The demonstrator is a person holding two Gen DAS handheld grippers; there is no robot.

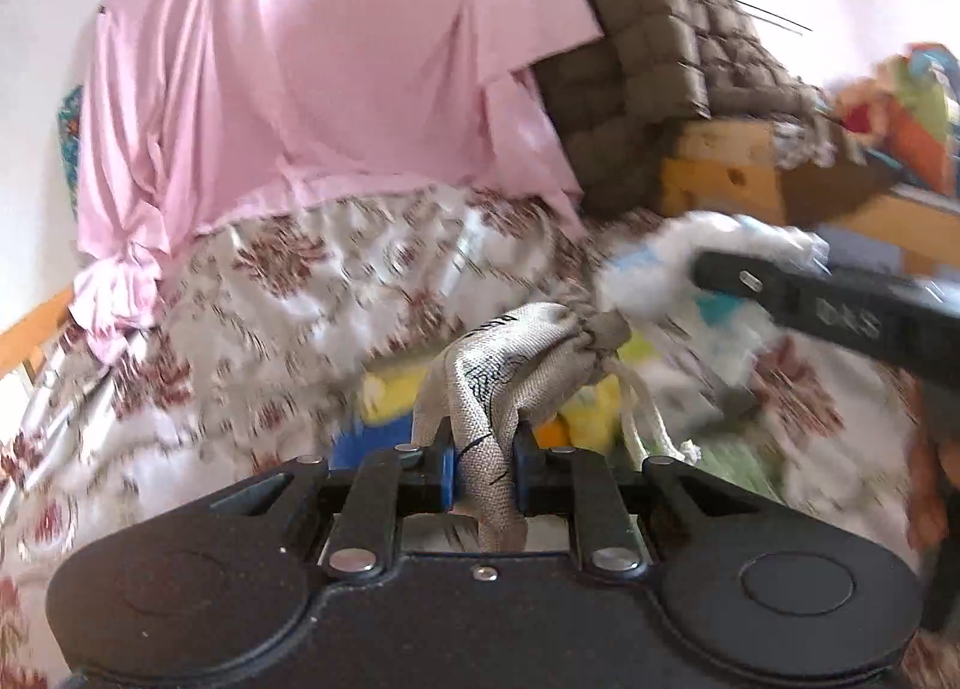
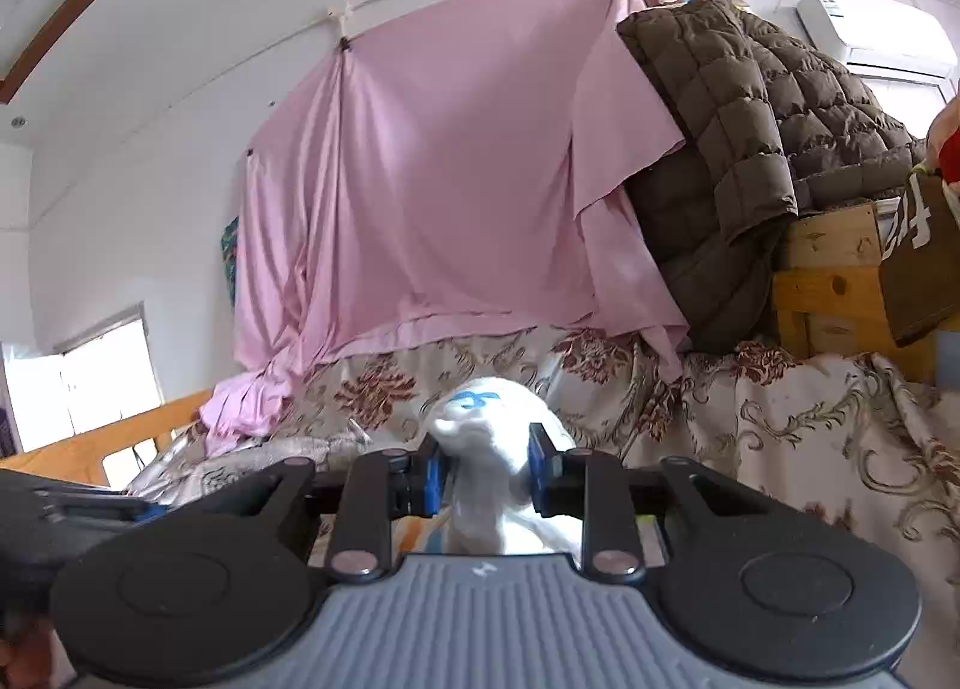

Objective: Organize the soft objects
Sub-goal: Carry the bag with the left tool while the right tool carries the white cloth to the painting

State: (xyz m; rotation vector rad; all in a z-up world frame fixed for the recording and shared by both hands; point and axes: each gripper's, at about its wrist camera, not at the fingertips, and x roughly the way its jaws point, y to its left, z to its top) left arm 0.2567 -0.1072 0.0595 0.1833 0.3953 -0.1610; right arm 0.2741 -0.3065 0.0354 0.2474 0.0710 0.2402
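Left wrist view: left hand-held gripper [image 1: 485, 470] nearly closed, blue pads clamped on grey woven drawstring pouch [image 1: 521, 353], lifted over floral bedspread [image 1: 288, 299]. Blurred colourful soft items below pouch. Right hand-held gripper [image 1: 699, 272] entering from right, against white fluffy cloth [image 1: 660, 263]. Pink sheet [image 1: 312, 59] hung behind; brown quilted blanket [image 1: 654, 53] on wooden frame [image 1: 720, 173].

Right wrist view: right hand-held gripper [image 2: 487, 479] narrowly open, pads pinching white soft cloth with blue mark [image 2: 486, 437], held above bed. Air conditioner [image 2: 876, 29] on wall.
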